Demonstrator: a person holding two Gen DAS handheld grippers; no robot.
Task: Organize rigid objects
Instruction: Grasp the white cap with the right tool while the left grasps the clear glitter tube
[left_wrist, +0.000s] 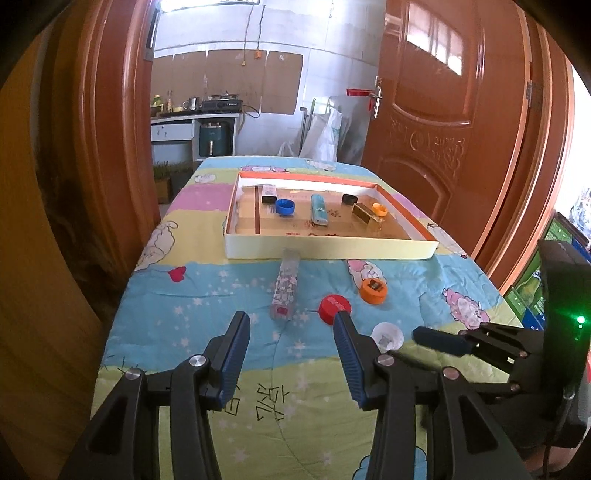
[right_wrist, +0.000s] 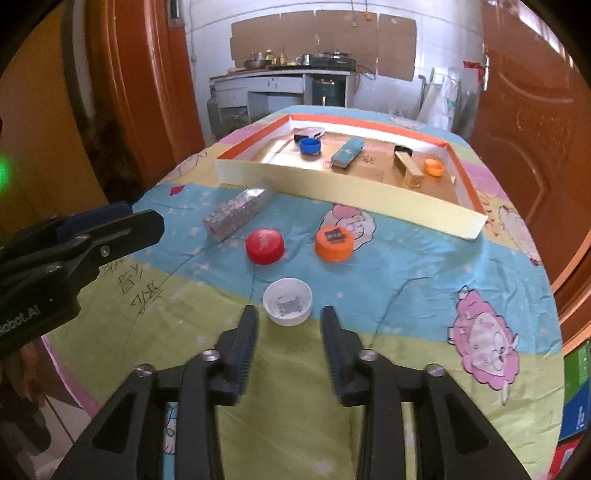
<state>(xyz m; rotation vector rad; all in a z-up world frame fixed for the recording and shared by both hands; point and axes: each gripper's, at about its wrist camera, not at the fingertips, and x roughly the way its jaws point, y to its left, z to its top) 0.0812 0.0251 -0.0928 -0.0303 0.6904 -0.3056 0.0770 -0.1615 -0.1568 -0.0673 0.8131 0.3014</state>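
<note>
Now both grippers hung over the quilt (right_wrist: 369, 266) with nothing in them. Right gripper (right_wrist: 290, 328) had its jaws spread apart, and the white cap (right_wrist: 289, 302) lay open side up just ahead of its fingertips, not between them, not touched. Beyond that cap, a little left of the gripper's line, sat the red cap (right_wrist: 265, 246); a little right, the orange cap (right_wrist: 334, 243), the two near each other but apart. Further ahead and left lay the patterned box (right_wrist: 232, 214) on its side, its far end close to the tray's near wall.

Left gripper (left_wrist: 291, 325) was open too, empty between the fingers. The patterned box (left_wrist: 285, 288) lay just past its tips, running away toward the tray (left_wrist: 328, 249). The red cap (left_wrist: 334, 308) sat right by its right fingertip, partly hidden behind it, contact unclear. The orange cap (left_wrist: 373, 290) was further right, the white cap (left_wrist: 387, 335) beside the right finger.

Well ahead of both, the tray held a blue cap (right_wrist: 309, 145), a teal box (right_wrist: 346, 152), a gold box (right_wrist: 409, 170), a small orange cap (right_wrist: 433, 167) and two dark-ended items at the back
</note>
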